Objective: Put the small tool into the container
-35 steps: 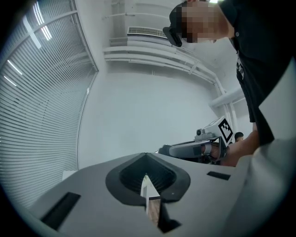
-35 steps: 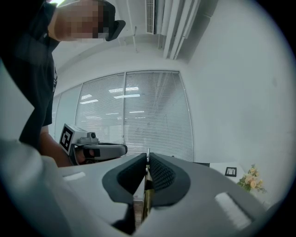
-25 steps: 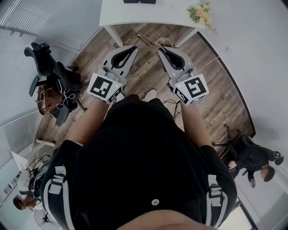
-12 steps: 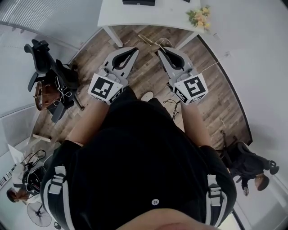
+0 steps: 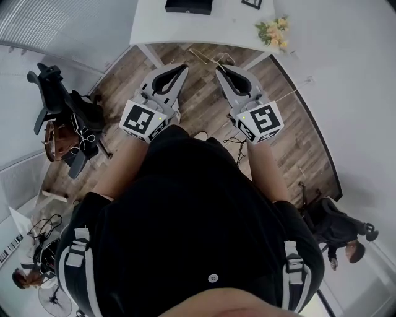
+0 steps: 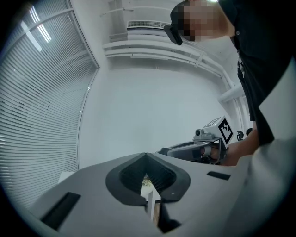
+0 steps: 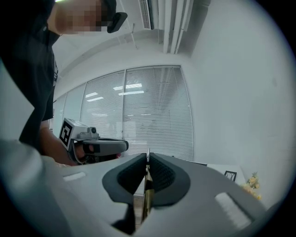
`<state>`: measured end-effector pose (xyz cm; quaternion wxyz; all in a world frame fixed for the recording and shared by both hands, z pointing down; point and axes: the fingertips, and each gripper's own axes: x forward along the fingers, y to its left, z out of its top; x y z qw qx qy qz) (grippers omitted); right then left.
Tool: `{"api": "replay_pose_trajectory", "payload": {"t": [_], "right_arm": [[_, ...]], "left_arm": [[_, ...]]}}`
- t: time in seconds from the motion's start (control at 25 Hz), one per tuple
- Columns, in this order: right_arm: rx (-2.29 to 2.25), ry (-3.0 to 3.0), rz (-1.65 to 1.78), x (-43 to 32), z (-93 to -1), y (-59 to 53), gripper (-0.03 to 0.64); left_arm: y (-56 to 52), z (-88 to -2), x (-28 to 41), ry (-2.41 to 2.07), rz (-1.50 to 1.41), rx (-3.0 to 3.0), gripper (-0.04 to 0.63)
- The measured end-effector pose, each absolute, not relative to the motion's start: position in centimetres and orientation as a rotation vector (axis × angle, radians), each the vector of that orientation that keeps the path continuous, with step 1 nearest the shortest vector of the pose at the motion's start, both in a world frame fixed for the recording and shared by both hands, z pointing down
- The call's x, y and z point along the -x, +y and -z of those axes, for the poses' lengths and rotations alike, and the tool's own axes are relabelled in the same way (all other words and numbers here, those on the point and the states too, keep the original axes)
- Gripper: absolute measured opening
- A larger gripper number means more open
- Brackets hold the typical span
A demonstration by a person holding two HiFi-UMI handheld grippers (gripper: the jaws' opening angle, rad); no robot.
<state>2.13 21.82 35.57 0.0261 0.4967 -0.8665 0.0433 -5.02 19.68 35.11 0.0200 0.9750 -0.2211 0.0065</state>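
Black box [image 5: 189,5]: flat and hard-edged, straight ahead of both claws and well apart from them; whether it is the container I cannot tell.
Small tool: not visible in any view, so its long axis cannot be judged; most likely somewhere ahead on the table.
Table [image 5: 204,28]: white, smooth, slim legs, beyond both claw tips.
Left claw [image 5: 180,68]: grey plastic with ribbed dark pads, jaws together on nothing; slightly nearer in line to the box.
Right claw [image 5: 223,70]: same build, jaws together, nothing between them; level with the left.
Flowers [image 5: 274,31]: small yellow spray, ahead and to the right of the right claw.
Floor [image 5: 198,93]: wood planks, beneath both claws.
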Motion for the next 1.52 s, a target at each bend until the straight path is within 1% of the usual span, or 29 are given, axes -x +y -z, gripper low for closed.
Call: {"api": "replay_pose_trajectory", "payload": {"t": [0.48, 0.96, 1.52], "right_arm": [[-1.547, -2.63, -0.156, -2.5, -35.7, 10.2, 0.029], [-1.588, -2.577, -0.185, -1.0, -35.9, 0.1, 0.029], [-1.623, -2.503, -0.199, 0.7, -37.1, -7.7, 0.031]], "left_arm": [[7.8, -35.0, 4.6, -0.652, -0.022, -3.015, 0.008], [-2.8, -35.5, 6.1, -0.597, -0.013, -2.999, 0.008], [-11.0, -37.0, 8.1, -0.529, -0.026, -2.999, 0.008]]}}
